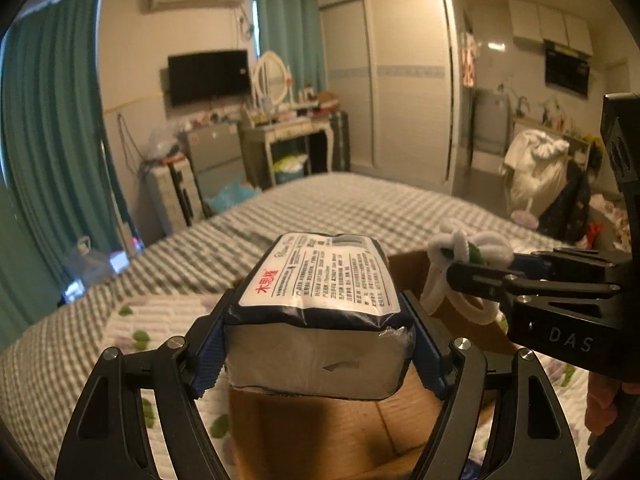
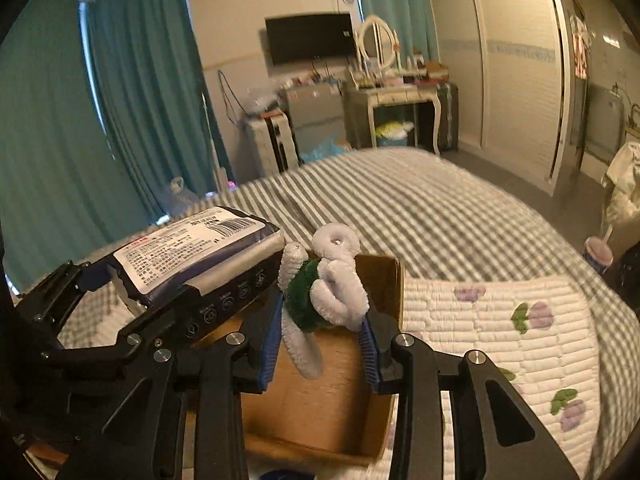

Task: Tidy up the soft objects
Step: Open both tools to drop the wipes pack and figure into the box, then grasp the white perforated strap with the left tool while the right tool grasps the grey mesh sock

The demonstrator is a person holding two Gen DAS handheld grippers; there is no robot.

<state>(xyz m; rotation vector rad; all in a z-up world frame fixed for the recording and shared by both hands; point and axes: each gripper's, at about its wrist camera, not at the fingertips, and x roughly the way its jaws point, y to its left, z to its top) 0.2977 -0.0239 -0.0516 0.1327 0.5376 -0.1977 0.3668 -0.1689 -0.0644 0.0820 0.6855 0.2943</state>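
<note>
The tissue pack [image 1: 320, 312] is clamped in the left gripper [image 1: 316, 344] above the cardboard box [image 2: 320, 392]. Beside it, the right gripper [image 2: 324, 320] pinches a white chenille flower [image 2: 328, 292]. The grippers are close; they may collide, knocking something onto the bed [image 2: 440, 208].

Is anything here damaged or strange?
Slightly: the tissue pack in the left tongs has torn, wrinkled wrap at its near end. The chenille flower in the right tongs looks fine.
</note>
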